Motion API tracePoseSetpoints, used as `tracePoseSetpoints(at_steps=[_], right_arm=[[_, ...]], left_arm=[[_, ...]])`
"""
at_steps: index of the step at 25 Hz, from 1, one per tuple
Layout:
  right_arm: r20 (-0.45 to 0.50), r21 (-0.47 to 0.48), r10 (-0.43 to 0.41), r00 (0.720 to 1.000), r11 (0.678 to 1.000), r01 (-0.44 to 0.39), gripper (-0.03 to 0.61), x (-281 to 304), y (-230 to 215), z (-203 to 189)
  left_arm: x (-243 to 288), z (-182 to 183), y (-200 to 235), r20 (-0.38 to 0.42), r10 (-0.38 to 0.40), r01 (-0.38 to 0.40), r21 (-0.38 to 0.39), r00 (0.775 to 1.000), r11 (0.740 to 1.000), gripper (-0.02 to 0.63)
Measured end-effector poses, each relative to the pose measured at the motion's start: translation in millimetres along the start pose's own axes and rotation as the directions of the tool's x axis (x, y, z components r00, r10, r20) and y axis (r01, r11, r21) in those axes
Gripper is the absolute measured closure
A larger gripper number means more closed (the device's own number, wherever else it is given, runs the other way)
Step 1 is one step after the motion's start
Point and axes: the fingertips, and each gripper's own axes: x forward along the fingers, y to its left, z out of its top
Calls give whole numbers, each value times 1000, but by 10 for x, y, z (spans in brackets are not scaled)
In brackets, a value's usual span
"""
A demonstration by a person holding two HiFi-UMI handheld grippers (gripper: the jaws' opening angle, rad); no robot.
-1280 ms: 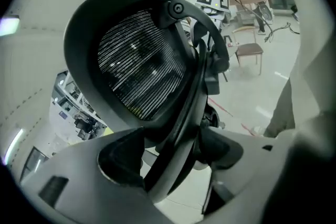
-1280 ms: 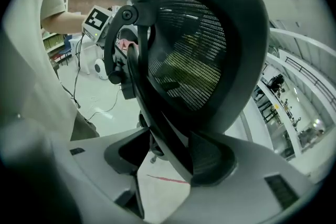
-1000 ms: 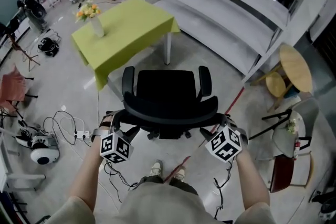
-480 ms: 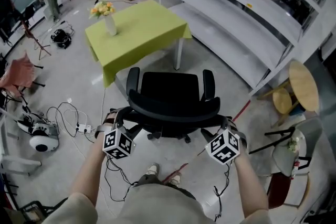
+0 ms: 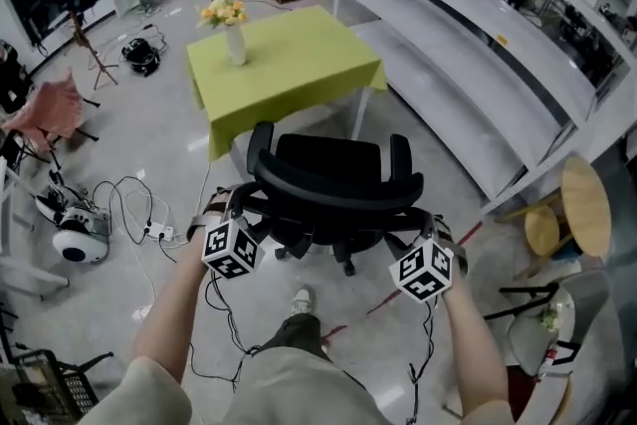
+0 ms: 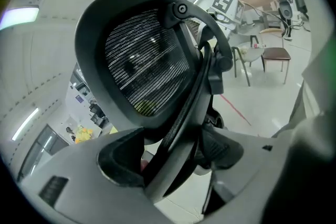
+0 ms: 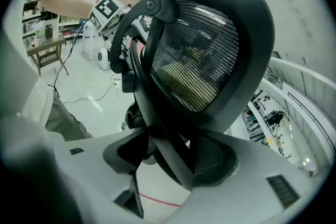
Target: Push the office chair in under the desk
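Note:
A black office chair (image 5: 333,162) stands just in front of the desk with the lime-green cloth (image 5: 284,65), its seat facing the desk. My left gripper (image 5: 235,206) is shut on the left side of the mesh backrest (image 6: 142,65), whose frame strut runs between the pads in the left gripper view (image 6: 173,162). My right gripper (image 5: 426,228) holds the right side of the backrest (image 7: 205,60). Its jaws (image 7: 170,160) have just been opening slightly, and the frame strut still sits pinched between them.
A vase of flowers (image 5: 231,25) stands on the desk. Long white shelving (image 5: 478,45) runs along the right. Cables (image 5: 129,214) and a white device (image 5: 75,239) lie on the floor at left. Round wooden furniture (image 5: 582,204) is at the right, and my foot (image 5: 302,299) is behind the chair.
The chair and both grippers have moved forward toward the green desk. The seat's front now reaches the hanging edge of the cloth.

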Motion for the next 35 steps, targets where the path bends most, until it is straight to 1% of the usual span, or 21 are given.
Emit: tracePoseSetpoints(at_steps=[7,14,20,31,35], right_arm=[[46,-32,10,999,999,-9,316,342,-464,74],[77,-56,41,996,998,-37,310,613,-787,206],[92,-74,62,994,996,-55,305,801,-1002,291],[103,-105,87,991,992,-76,301,1368,-1344,676],[91,-117,98,991,989,-87,296,1577,-1559,769]], left_arm=[[290,51,277,-13,49,-49,-6,999,999,284],[459,30,505,-65,52,-54,-38,997,998,287],[559,25,648,-74,92,-95,-35,993,995,291],[825,-246,1156,-109,134,-141,-59,985,988,290],[970,-256,1341,-110,156,-164,-63,982,985,291]])
